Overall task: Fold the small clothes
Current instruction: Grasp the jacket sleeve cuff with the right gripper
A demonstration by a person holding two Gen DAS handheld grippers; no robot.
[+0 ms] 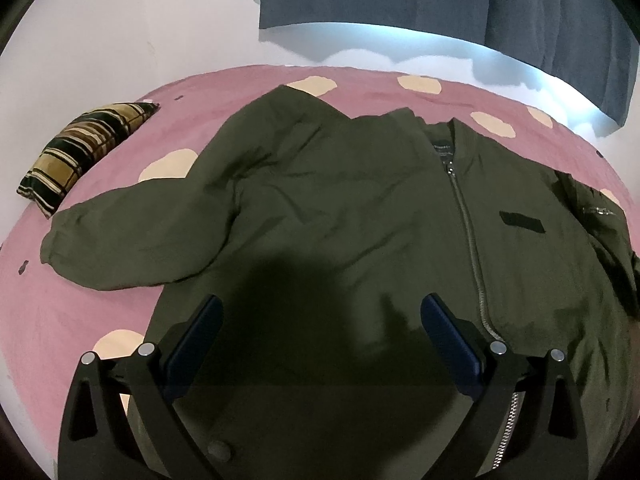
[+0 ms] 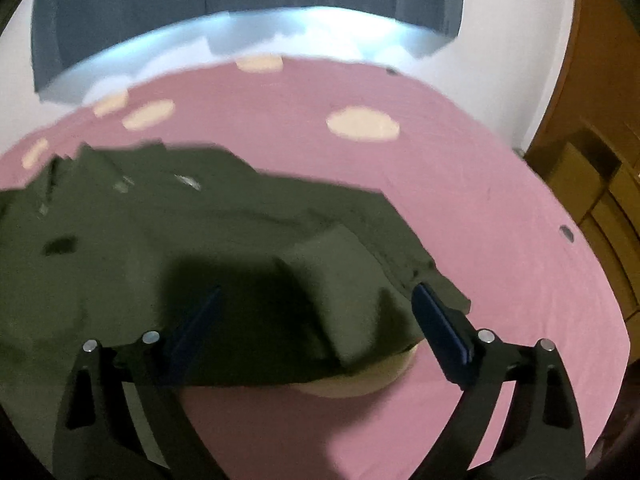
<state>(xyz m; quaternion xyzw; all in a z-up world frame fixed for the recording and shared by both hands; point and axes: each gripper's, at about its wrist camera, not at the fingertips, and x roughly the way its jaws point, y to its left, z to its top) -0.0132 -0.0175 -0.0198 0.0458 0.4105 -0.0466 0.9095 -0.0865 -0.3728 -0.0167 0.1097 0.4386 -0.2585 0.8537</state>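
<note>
Hovering over jacket (image 1: 340, 200) | left tool (image 1: 320, 320) released | right tool (image 2: 316, 308) released

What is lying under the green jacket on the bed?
The green jacket lies on a pink sheet with cream spots; one spot peeks out under its hem. Whatever else it covers is hidden.

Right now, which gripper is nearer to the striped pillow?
Left. The left gripper hangs open over the green jacket, with the pillow up on its left side. The right gripper is over the jacket's other edge; its view shows no pillow.
</note>
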